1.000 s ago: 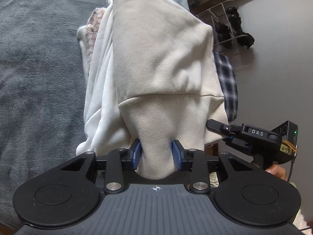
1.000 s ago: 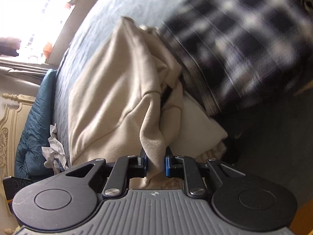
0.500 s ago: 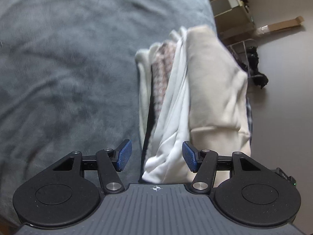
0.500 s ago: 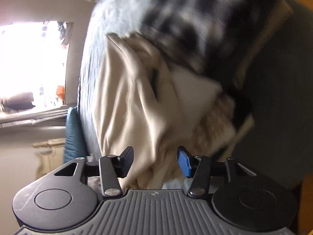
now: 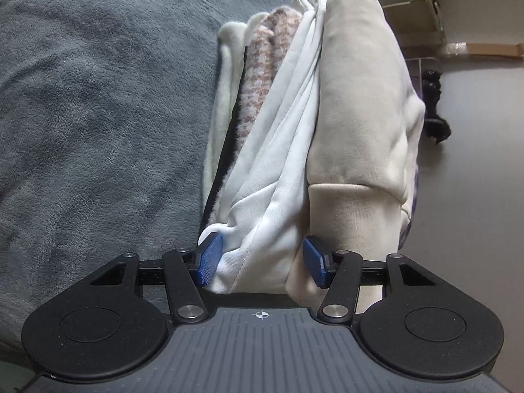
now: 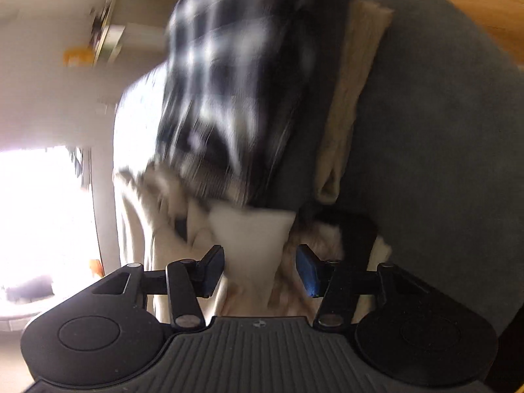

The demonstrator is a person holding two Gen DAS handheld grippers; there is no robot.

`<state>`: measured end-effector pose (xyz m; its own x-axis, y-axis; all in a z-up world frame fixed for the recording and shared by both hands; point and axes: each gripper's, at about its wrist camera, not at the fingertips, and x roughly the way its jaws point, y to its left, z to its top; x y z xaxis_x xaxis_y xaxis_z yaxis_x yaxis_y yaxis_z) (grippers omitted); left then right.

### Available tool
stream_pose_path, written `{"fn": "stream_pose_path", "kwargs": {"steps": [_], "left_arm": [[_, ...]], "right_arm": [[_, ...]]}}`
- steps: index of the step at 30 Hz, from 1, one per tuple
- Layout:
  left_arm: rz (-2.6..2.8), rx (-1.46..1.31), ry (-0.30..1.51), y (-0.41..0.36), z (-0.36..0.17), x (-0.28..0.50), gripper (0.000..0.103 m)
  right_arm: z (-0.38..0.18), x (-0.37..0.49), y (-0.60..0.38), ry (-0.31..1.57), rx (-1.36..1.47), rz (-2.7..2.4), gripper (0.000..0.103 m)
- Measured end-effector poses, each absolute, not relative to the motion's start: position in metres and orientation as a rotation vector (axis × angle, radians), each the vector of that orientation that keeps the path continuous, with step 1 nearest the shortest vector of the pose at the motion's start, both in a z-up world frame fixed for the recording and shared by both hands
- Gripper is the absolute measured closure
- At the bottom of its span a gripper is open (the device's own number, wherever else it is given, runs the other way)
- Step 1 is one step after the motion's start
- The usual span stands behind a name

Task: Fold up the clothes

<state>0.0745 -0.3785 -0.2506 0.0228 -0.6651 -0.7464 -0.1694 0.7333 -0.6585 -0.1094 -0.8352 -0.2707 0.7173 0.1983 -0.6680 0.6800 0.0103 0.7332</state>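
Left tongs [image 5: 260, 263]: your blue pads stand about half apart at the lower middle of the left wrist view. They opened off the beige sweatshirt, then eased in a touch. The stack's near edge sits between them; the left pad looks to brush the white fabric, the right pad sits just beside the beige cuff. Nothing is clamped.
Right tongs [image 6: 260, 270]: also about half apart, lower middle of the right wrist view. They too opened, then eased in slightly. White and fuzzy cloth lies between the pads, but the frame is blurred and you cannot tell whether either pad touches it. No grip shows.
Stack of clothes [image 5: 294, 131]: it runs from the lower middle to the upper middle of the left wrist view, layers seen edge-on.
Beige sweatshirt [image 5: 357, 104]: outermost layer on the right side of the stack, its ribbed cuff at the lower right.
White garment [image 5: 278, 170]: just left of the beige layer, bunched in folds toward your tongs.
Pink-and-white knit [image 5: 258, 82]: next layer left, touching the white garment.
Cream fleece [image 5: 226, 75]: leftmost layer, against the bed.
Grey blanket [image 5: 98, 114]: covers the bed across the left half of the view.
Plaid fabric [image 6: 229, 82]: dark with white checks, blurred, upper middle of the right wrist view, above the white cloth.
Floor [image 5: 484, 180]: pale, right edge of the left wrist view, beyond the stack.
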Motion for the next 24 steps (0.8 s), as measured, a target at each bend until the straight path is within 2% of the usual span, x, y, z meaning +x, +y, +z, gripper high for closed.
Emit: {"fn": "stream_pose_path", "kwargs": {"steps": [4,8,9,10,13,14,18,24], "left_arm": [[-0.431,-0.657,1.535,-0.387,-0.246,0.074,0.052],[-0.416,-0.648,1.532,-0.39,-0.245,0.073,0.055],[-0.413,-0.642,1.529,-0.391,-0.245,0.072,0.058],[-0.412,-0.629,1.522,-0.392,-0.244,0.071,0.06],[-0.421,-0.586,1.503,-0.4,-0.239,0.07,0.072],[-0.429,-0.578,1.501,-0.402,-0.238,0.07,0.078],[-0.463,-0.519,1.503,-0.416,-0.23,0.069,0.086],[-0.51,-0.461,1.522,-0.43,-0.227,0.069,0.087]], "right_arm": [[-0.284,-0.116,-0.846,0.694,1.592,-0.443,0.052],[-0.294,-0.094,-0.844,0.782,1.568,-0.311,0.051],[-0.296,-0.09,-0.844,0.798,1.567,-0.294,0.051],[-0.295,-0.087,-0.842,0.802,1.568,-0.277,0.053],[-0.291,-0.08,-0.841,0.795,1.557,-0.244,0.078],[-0.289,-0.078,-0.843,0.797,1.548,-0.237,0.08],[-0.277,-0.077,-0.857,0.814,1.547,-0.204,0.082],[-0.261,-0.059,-0.873,0.87,1.471,-0.131,0.083]]}}
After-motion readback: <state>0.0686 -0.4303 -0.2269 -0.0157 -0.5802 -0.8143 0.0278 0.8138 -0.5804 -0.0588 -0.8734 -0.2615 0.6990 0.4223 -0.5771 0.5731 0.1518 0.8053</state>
